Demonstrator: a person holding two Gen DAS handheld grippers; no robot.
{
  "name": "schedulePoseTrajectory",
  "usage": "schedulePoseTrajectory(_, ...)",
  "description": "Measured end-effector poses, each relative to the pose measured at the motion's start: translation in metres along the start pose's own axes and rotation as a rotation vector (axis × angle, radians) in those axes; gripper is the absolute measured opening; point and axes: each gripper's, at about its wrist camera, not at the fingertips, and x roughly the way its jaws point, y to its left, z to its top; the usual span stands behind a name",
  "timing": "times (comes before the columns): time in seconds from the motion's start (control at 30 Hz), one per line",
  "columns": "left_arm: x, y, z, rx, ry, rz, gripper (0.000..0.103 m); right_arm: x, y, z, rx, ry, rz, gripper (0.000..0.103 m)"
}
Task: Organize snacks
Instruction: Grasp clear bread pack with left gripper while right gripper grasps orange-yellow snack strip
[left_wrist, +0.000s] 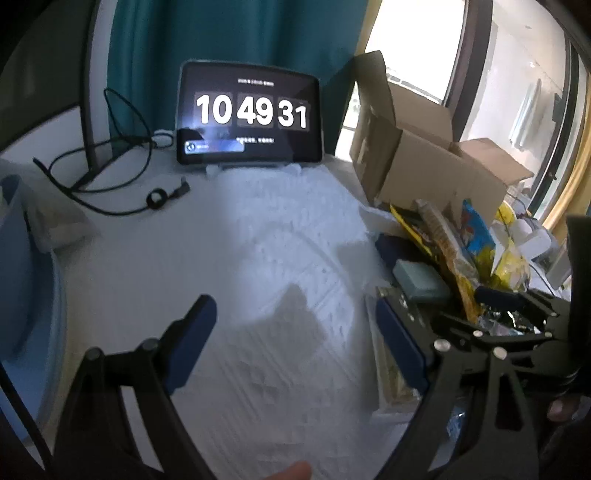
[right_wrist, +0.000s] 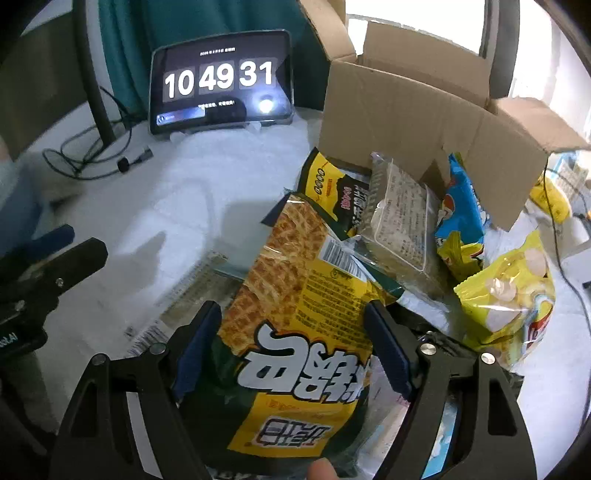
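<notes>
- White textured table cover (left_wrist: 258, 258) fills mid-frame in both views; teal curtain (left_wrist: 229, 33) and bright window behind.
- Open cardboard box (right_wrist: 413, 110), upper right of the right wrist view, flaps up; presumably the destination for sorting, judging by the snacks heaped against its front wall.
- Tablet clock (left_wrist: 251, 114) propped upper centre, likely there as a time reference; black cables (left_wrist: 110, 162) loose to its left.
- Snack pile at right: yellow noodle bag (right_wrist: 295, 295) on top, clear-wrapped cracker pack (right_wrist: 399, 221) behind it, blue chip bag (right_wrist: 461, 218) and yellow chip bag (right_wrist: 506, 288) further right.
- Right gripper (right_wrist: 295, 350), lower centre, straddles the noodle bag; jaws spread wide, both pads look just clear of the wrapper, so not gripping. Placement suggests a pick is being lined up.
- Left gripper (left_wrist: 295, 343), lower centre of the left wrist view, jaws wide apart over bare cover, nothing between them; probably waiting to assist.
</notes>
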Motion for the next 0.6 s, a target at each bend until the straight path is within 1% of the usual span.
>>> schedulePoseTrajectory(0.07,0.003,-0.004,-0.001,-0.003,0.01,-0.012,0.089,0.0,-0.004,-0.001,-0.003,-0.006,0.016,0.082)
schedulePoseTrajectory(0.1,0.004,-0.006,-0.001,-0.005,0.014,-0.022,0.089,-0.001,-0.007,-0.001,0.0,-0.012,0.031,0.08)
schedulePoseTrajectory(0.17,0.007,-0.013,-0.003,-0.007,0.03,-0.041,0.089,-0.005,-0.015,-0.003,0.007,-0.022,0.068,0.059)
schedulePoseTrajectory(0.2,0.009,-0.018,-0.004,-0.004,0.042,-0.054,0.089,-0.008,-0.02,-0.003,0.016,-0.029,0.072,0.05)
schedulePoseTrajectory(0.27,0.013,-0.03,-0.007,0.005,0.065,-0.082,0.089,-0.014,-0.028,-0.002,0.031,-0.046,0.097,0.019)
schedulePoseTrajectory(0.43,0.023,-0.064,-0.013,0.051,0.125,-0.151,0.089,-0.026,-0.054,-0.006,0.083,-0.063,0.171,0.016)
schedulePoseTrajectory(0.53,0.036,-0.082,-0.018,0.087,0.171,-0.159,0.089,-0.036,-0.07,-0.007,0.12,-0.085,0.217,0.014)
schedulePoseTrajectory(0.6,0.046,-0.09,-0.02,0.09,0.207,-0.157,0.089,-0.044,-0.08,-0.007,0.14,-0.101,0.244,0.014)
